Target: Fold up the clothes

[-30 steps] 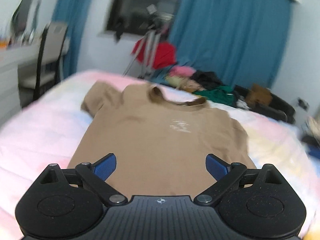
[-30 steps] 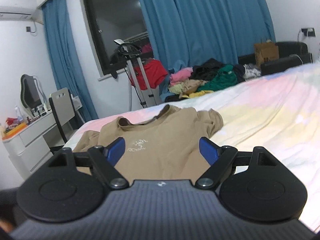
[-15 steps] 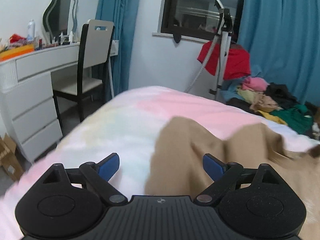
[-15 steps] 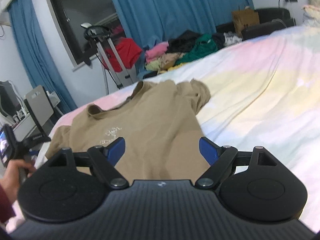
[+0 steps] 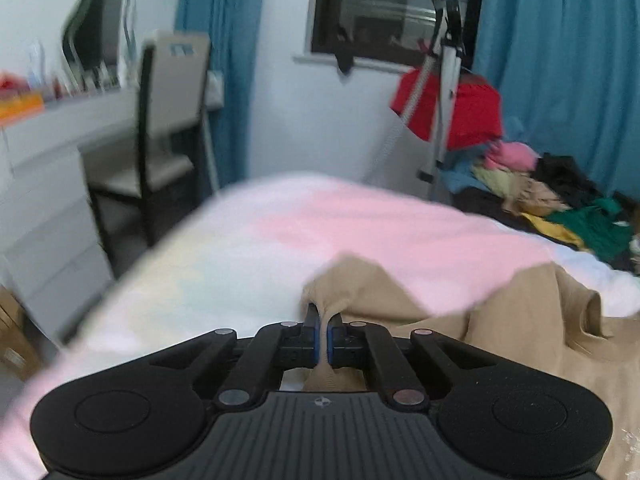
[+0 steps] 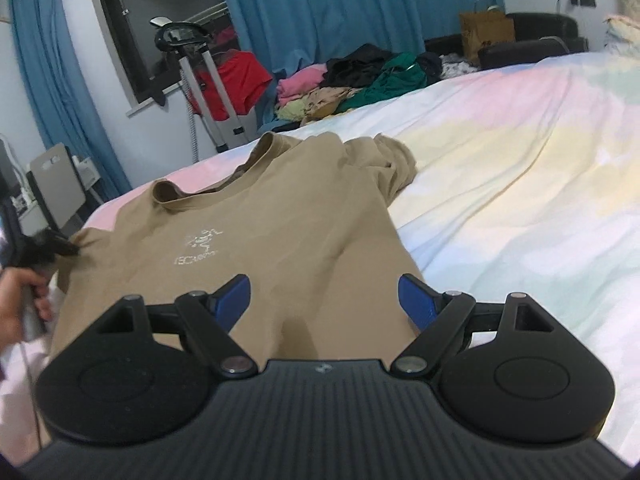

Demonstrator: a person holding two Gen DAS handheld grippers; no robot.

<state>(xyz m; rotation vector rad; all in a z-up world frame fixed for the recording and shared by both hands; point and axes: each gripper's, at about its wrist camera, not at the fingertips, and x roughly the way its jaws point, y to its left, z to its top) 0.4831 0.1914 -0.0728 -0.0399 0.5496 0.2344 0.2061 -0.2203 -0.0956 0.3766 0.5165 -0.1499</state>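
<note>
Lying beneath wide right gripper [image 6: 323, 294], tan T-shirt [image 6: 280, 216].

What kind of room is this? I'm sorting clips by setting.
Most likely a home bedroom: a bed with a pastel sheet holds the tan T-shirt, a white dressing table with a mirror stands beside it, and a heap of loose clothes lies under blue curtains.

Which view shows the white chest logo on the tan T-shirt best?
The right wrist view: the logo sits unobstructed on the spread T-shirt. The left wrist view shows only a white trace at its lower right edge.
</note>
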